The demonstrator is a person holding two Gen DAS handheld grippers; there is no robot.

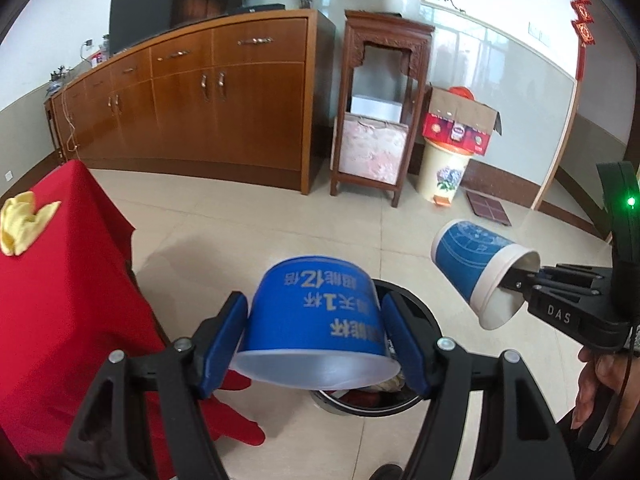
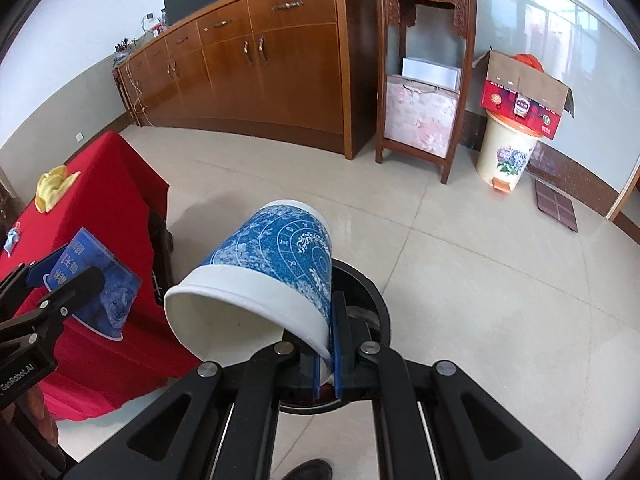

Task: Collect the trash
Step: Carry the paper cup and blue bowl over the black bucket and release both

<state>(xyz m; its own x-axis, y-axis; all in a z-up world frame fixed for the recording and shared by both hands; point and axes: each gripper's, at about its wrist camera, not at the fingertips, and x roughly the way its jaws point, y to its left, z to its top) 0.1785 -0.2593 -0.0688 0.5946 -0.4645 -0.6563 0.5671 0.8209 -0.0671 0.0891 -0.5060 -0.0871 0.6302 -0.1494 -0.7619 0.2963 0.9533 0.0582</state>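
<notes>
My left gripper (image 1: 314, 338) is shut on a blue plastic cup (image 1: 316, 316) with white print, held mouth toward the camera, above a black round trash bin (image 1: 424, 312) on the floor. My right gripper (image 2: 325, 344) is shut on the rim of a blue-and-white paper cup (image 2: 272, 272), tilted with its mouth toward the camera, over the same bin (image 2: 368, 288). The paper cup (image 1: 476, 264) and right gripper (image 1: 520, 276) show at the right of the left wrist view. The plastic cup (image 2: 92, 276) and left gripper (image 2: 60, 280) show at the left of the right wrist view.
A table with a red cloth (image 1: 60, 300) stands left of the bin, with a yellow rag (image 1: 24, 220) on it. A wooden sideboard (image 1: 200, 92), a carved stand (image 1: 380, 100) and a cream pedal bin (image 1: 444, 172) under a cardboard box (image 1: 460, 120) stand along the far wall.
</notes>
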